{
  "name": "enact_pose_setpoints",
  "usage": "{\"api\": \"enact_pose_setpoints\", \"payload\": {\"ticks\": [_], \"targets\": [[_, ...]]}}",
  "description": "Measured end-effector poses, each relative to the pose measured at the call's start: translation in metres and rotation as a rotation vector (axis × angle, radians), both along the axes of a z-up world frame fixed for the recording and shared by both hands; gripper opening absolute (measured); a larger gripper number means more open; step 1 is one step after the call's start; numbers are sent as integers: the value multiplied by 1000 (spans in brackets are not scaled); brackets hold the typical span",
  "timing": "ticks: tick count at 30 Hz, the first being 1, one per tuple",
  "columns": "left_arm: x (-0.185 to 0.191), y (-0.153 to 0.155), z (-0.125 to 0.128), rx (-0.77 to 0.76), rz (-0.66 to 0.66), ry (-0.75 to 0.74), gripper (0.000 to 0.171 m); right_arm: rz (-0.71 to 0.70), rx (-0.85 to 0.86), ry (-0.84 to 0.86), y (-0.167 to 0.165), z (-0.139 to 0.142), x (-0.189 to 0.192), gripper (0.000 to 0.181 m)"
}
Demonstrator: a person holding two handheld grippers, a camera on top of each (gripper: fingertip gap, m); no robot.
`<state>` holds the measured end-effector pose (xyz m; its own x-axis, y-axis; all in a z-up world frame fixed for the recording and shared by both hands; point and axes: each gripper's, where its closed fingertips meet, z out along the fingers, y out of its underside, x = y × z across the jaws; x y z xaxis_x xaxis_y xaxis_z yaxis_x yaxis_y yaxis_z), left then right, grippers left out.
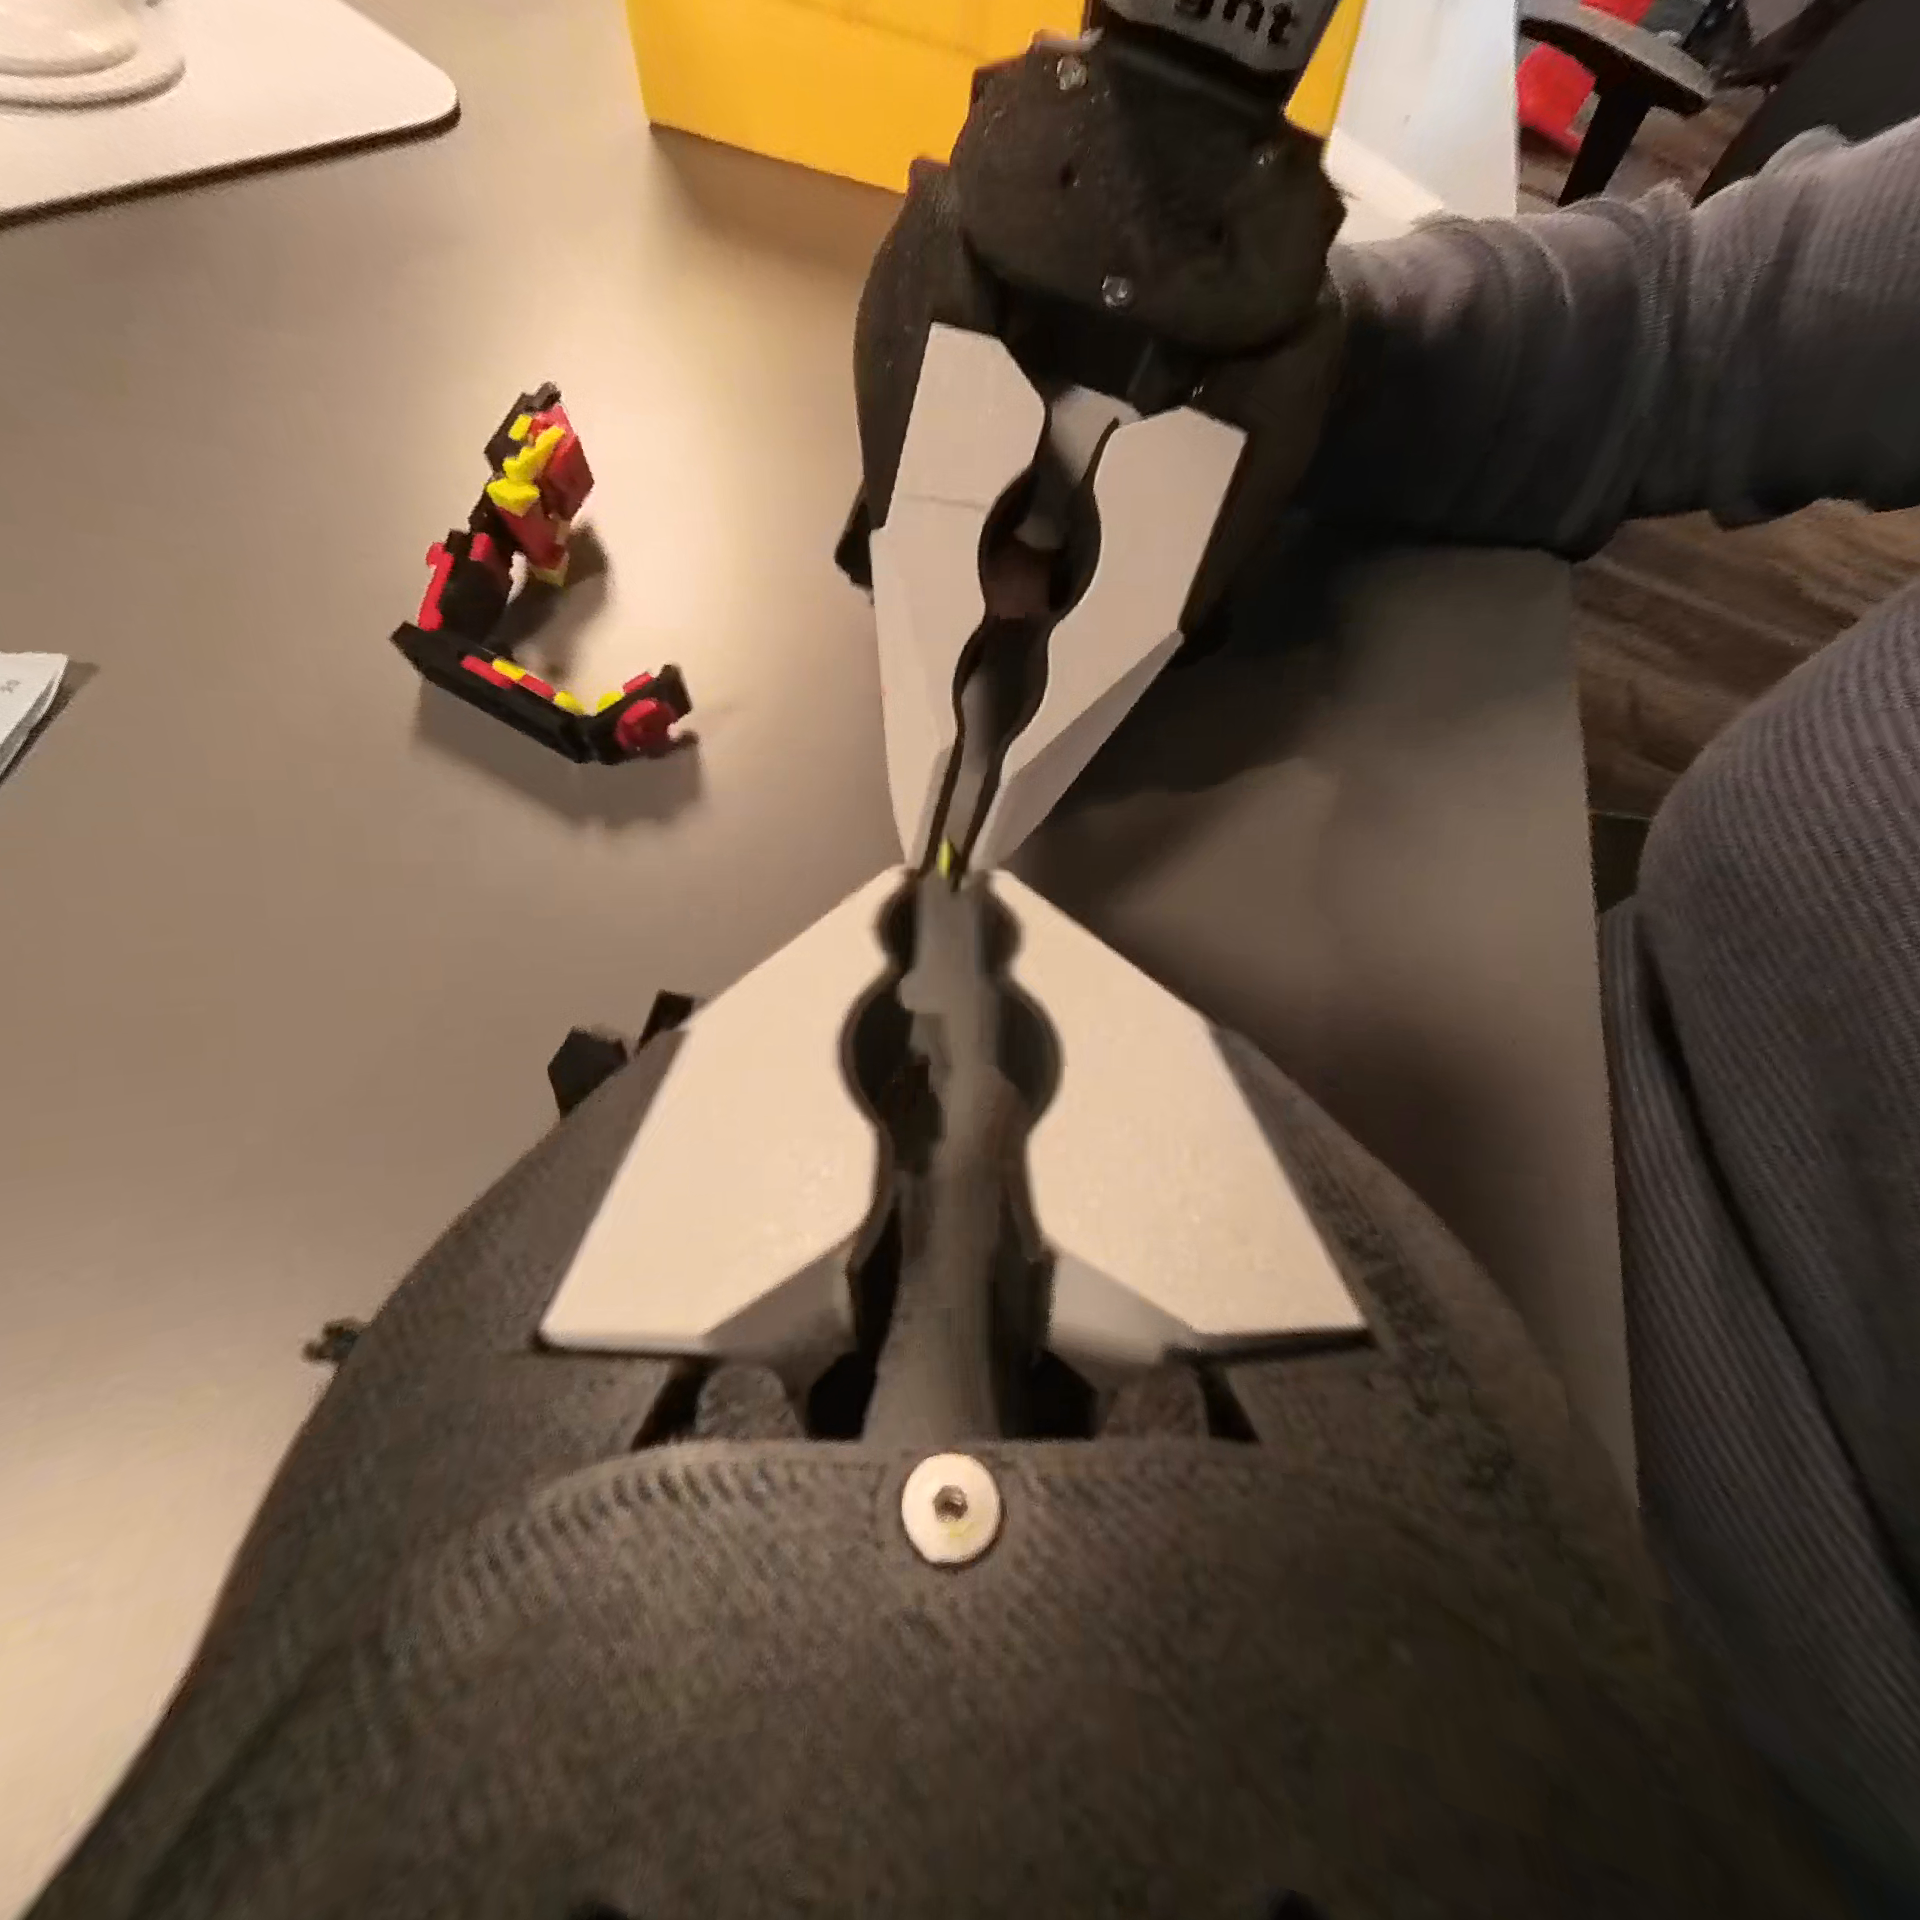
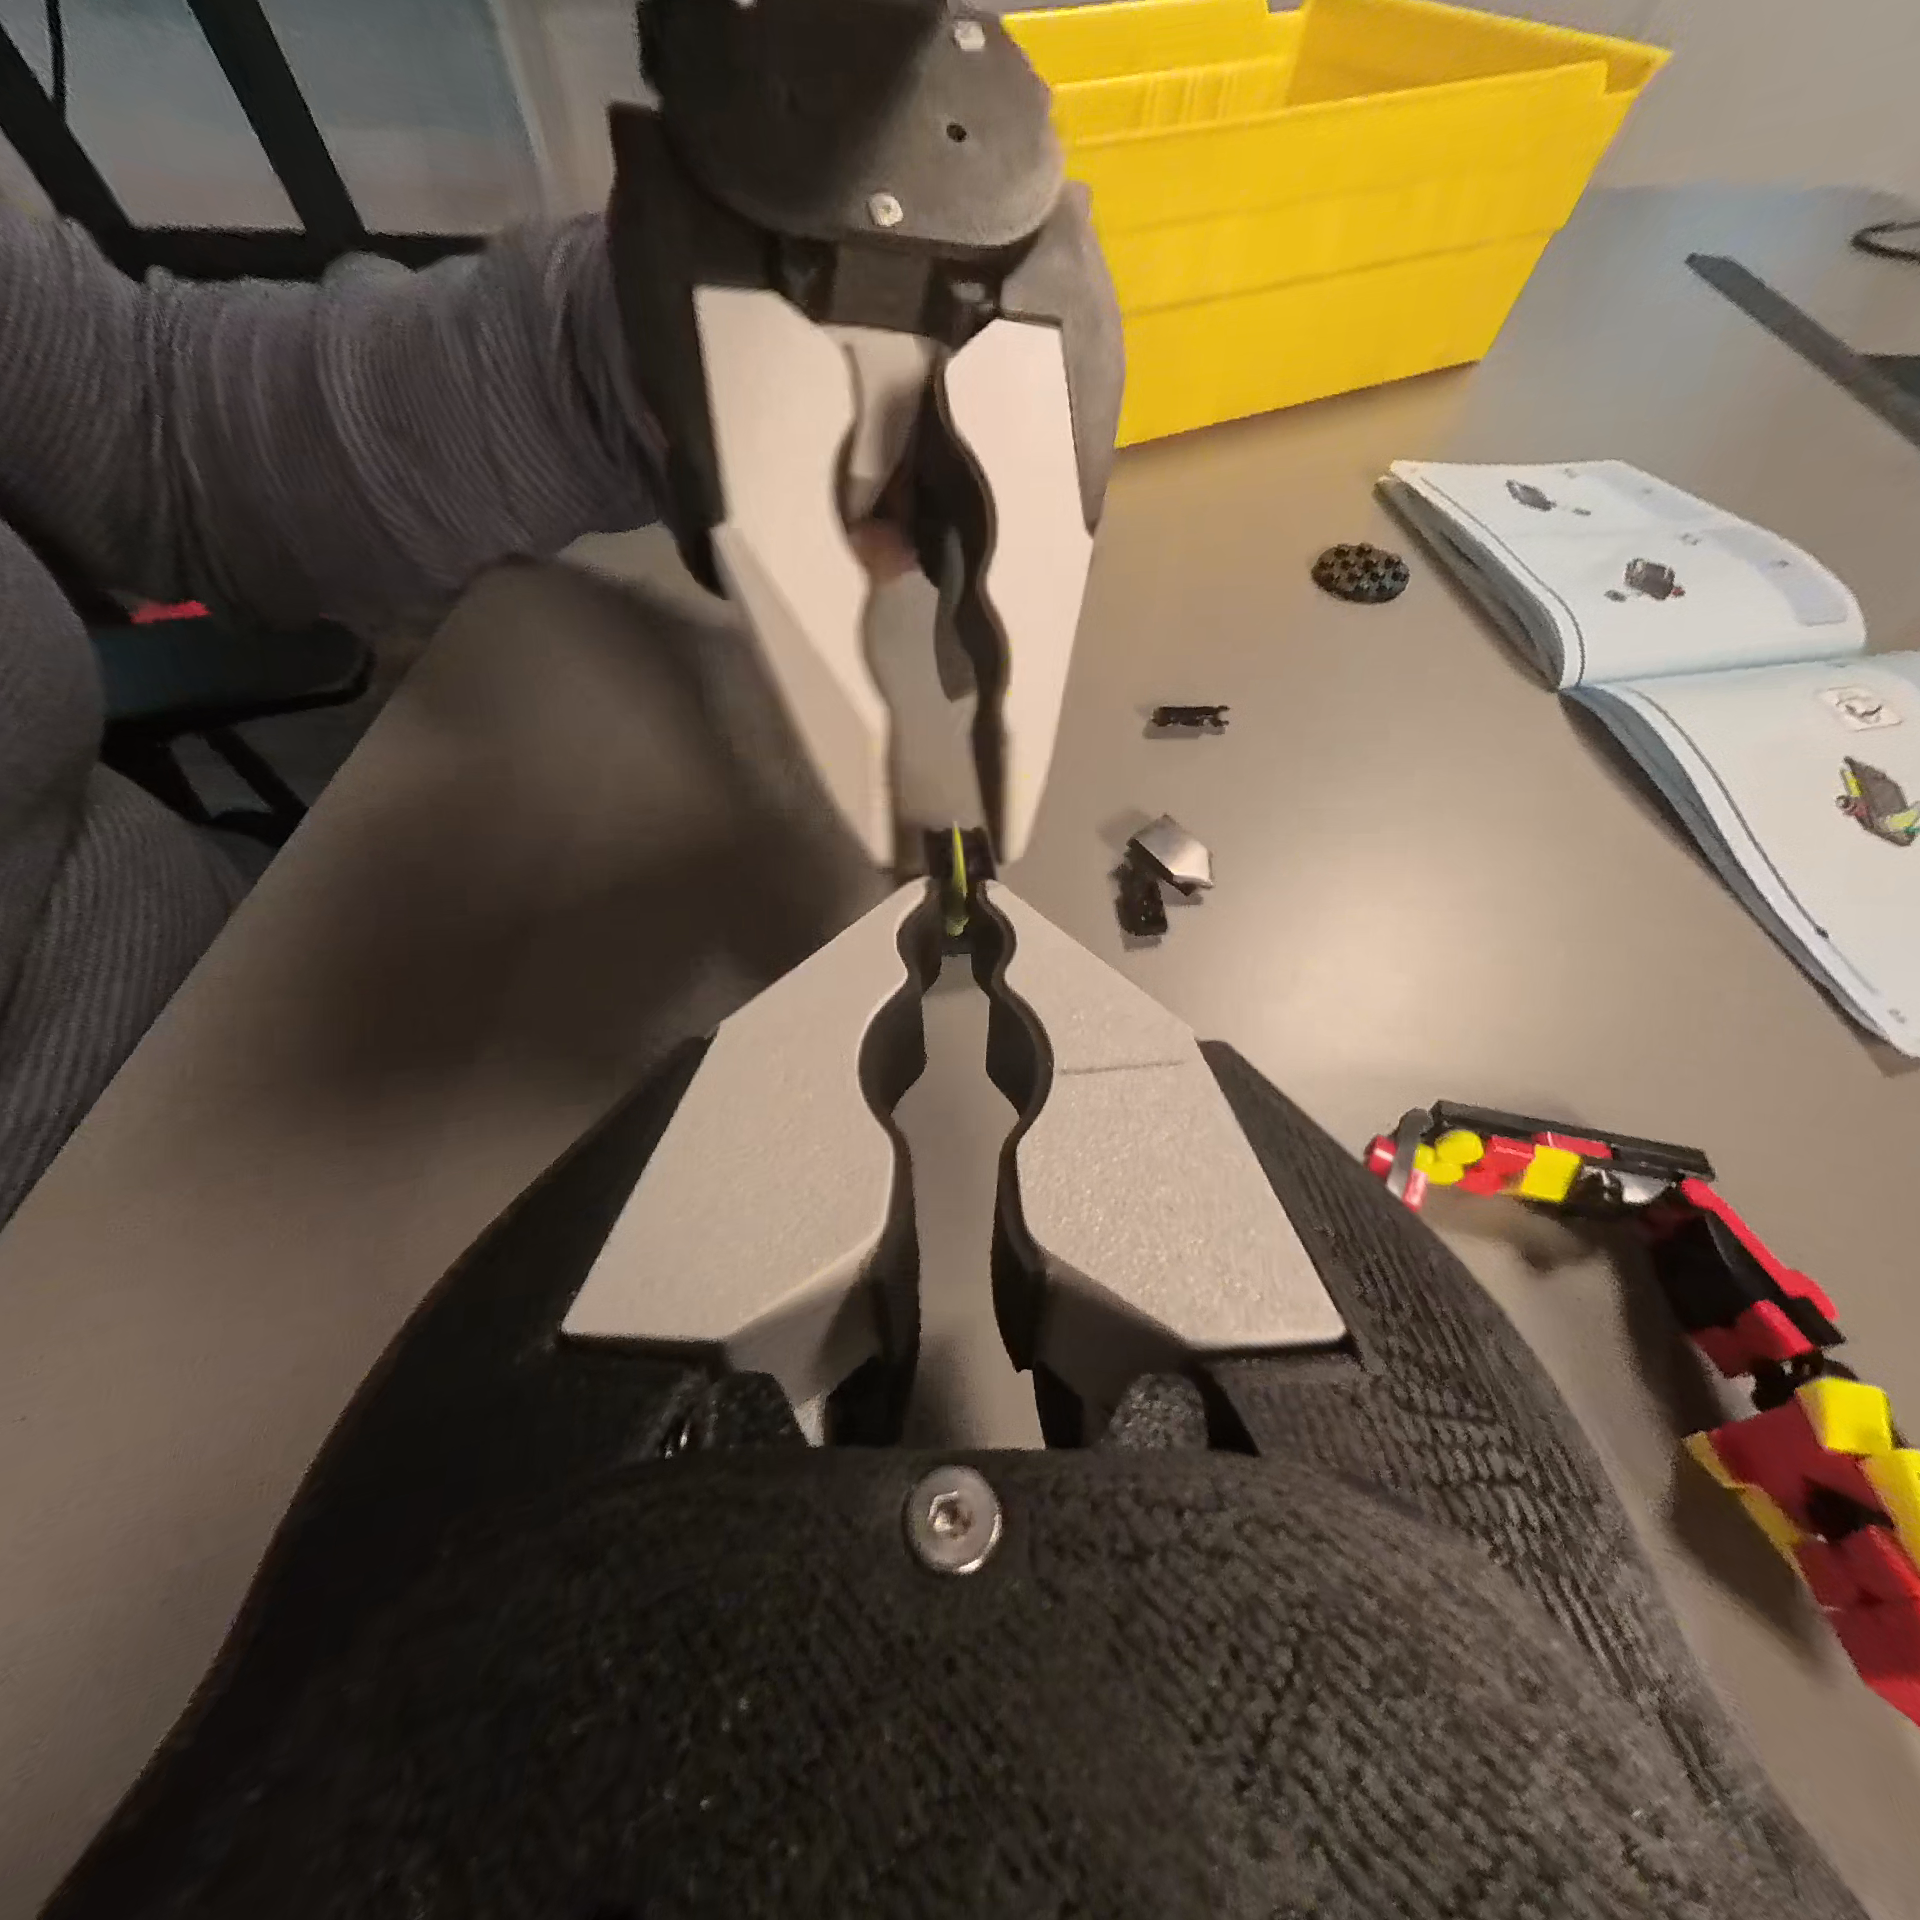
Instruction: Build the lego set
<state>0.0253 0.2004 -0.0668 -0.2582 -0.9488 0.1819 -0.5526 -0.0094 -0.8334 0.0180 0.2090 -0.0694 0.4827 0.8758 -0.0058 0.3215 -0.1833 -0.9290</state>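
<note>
A yellow bin (image 2: 1340, 208) stands at the far side of the grey table (image 1: 260, 416), near a white mat (image 1: 208, 94).

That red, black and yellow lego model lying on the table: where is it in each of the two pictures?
Left wrist view: the lego model lies on the table, left of centre, left of the two meeting grippers.
Right wrist view: the lego model runs along the lower right edge, partly cut off.
Shared landmark: the yellow bin at the top of both.

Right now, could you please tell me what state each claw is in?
Left claw: closed on the small yellow-green piece.
Right claw: closed on the same piece, tip to tip.
</note>
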Motion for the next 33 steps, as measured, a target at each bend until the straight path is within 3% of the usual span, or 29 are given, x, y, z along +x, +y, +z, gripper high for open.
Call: {"api": "enact_pose_setpoints", "payload": {"ticks": [2, 4, 8, 15, 22, 28, 30, 33], "targets": [[-9, 6, -12, 42, 10, 50, 39, -24, -36, 48, 4, 2, 3, 2], [-16, 9, -25, 81, -1, 90, 47, -48, -81, 116, 9, 7, 5, 2], [-21, 16, -49, 144, -11, 167, 41, -57, -179, 220, 12, 10, 5, 2], [-20, 19, -51, 172, -32, 156, 26, -65, -326, 343, 17, 11, 1, 2], [-11, 2, -30, -146, -61, 84, 26, -73, -482, 414, 24, 6, 0, 3], [-12, 0, -22, -234, -70, 40, 26, -46, -548, 446, 19, 7, -3, 3], [-15, 6, -27, -179, -48, 55, 26, -53, -508, 405, 19, 5, 1, 3], [-19, 11, -37, -74, -24, 97, 26, -94, -311, 55, 18, -21, 16, 3]]}}
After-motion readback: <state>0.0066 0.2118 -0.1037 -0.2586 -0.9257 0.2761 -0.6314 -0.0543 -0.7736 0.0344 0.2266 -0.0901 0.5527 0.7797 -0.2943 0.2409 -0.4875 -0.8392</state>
